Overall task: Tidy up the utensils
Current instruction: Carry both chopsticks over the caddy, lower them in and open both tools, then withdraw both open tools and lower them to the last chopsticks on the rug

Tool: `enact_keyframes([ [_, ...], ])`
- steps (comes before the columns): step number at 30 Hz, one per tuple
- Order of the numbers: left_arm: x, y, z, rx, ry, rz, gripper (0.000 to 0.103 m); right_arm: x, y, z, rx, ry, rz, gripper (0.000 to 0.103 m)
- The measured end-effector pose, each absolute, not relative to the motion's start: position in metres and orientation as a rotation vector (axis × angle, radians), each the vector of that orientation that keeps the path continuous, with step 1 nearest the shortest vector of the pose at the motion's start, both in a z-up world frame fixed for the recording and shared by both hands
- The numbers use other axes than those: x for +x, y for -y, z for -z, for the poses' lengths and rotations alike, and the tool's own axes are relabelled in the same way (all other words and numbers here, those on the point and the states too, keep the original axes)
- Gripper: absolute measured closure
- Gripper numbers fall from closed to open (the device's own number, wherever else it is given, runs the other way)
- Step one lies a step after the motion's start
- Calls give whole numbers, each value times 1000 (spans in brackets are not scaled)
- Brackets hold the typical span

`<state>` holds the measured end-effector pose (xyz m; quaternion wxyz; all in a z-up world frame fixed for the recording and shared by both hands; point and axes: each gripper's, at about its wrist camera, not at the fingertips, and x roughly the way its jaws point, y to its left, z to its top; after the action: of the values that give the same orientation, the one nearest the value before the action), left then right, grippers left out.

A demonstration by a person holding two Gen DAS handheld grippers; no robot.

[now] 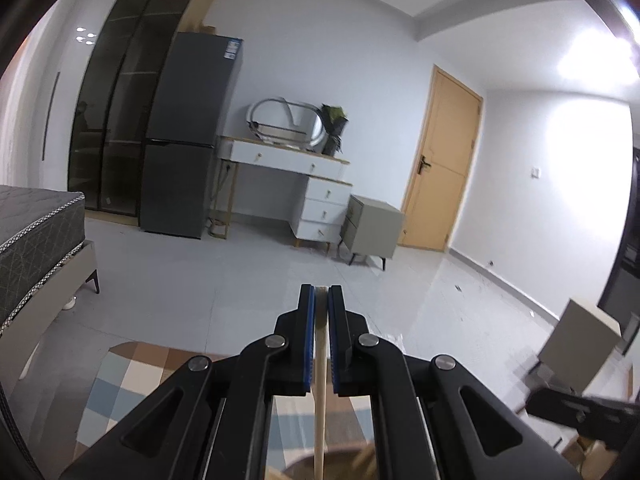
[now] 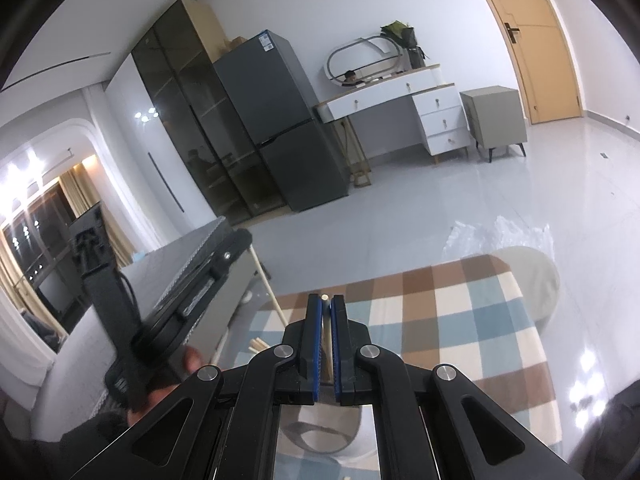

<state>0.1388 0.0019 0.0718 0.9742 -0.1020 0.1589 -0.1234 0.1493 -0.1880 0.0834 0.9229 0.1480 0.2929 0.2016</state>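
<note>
1. My left gripper (image 1: pixel 321 292) is pinched on a wooden chopstick (image 1: pixel 320 400). The blue pads press its top end, and the pale shaft hangs straight down between the fingers, long axis near vertical, lower end out of view at the bottom edge.
2. My right gripper (image 2: pixel 326 300) is clamped on a second wooden chopstick (image 2: pixel 327 344). Its tip pokes just above the pads, and the shaft drops away toward a grey round holder (image 2: pixel 320 432) right below the jaws.
3. In the right wrist view the left gripper sits off to the left, held in a hand (image 2: pixel 192 364), its stick slanting down and to the right.
4. Near the table's left end, more pale stick ends (image 2: pixel 258 345) show; I can't tell what they rest in.
5. Under both claws lies a checked tablecloth (image 2: pixel 460 320) in brown, blue and cream.
6. Farther out: a grey fridge (image 1: pixel 188 136), a white dressing table (image 1: pixel 304 168), a wooden door (image 1: pixel 440 160).
</note>
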Motion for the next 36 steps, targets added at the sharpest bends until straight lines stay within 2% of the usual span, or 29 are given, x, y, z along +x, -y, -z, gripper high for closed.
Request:
enact_keyframes([
  [7, 123, -6, -71, -202, -433, 320, 101, 146, 178, -71, 303, -666, -405, 96],
  [10, 124, -5, -71, -209, -524, 396, 99, 141, 181, -65, 369, -693, -401, 83],
  [11, 124, -3, -71, -194, -558, 406, 92, 138, 184, -62, 390, -703, -392, 74],
  [12, 122, 0, -72, -174, -582, 403, 81, 133, 187, -59, 413, -704, -388, 71],
  [17, 99, -10, -79, -210, -595, 365, 47, 107, 197, -54, 423, -717, -351, 66],
  [20, 83, -15, -83, -212, -594, 319, 43, 89, 204, -52, 423, -725, -340, 65],
  [23, 64, -16, -85, -184, -589, 267, 38, 71, 207, -49, 415, -727, -330, 54],
  [26, 46, -19, -85, -173, -572, 220, 34, 56, 206, -44, 411, -735, -329, 50],
  [29, 32, -19, -83, -172, -557, 181, 24, 41, 203, -39, 392, -733, -333, 46],
  [31, 25, -20, -79, -163, -556, 148, 20, 31, 199, -38, 363, -725, -328, 37],
  [33, 19, -18, -75, -149, -561, 124, 19, 20, 194, -37, 317, -707, -308, 21],
  [36, 13, -14, -66, -124, -569, 106, 18, 12, 187, -36, 281, -690, -309, 14],
])
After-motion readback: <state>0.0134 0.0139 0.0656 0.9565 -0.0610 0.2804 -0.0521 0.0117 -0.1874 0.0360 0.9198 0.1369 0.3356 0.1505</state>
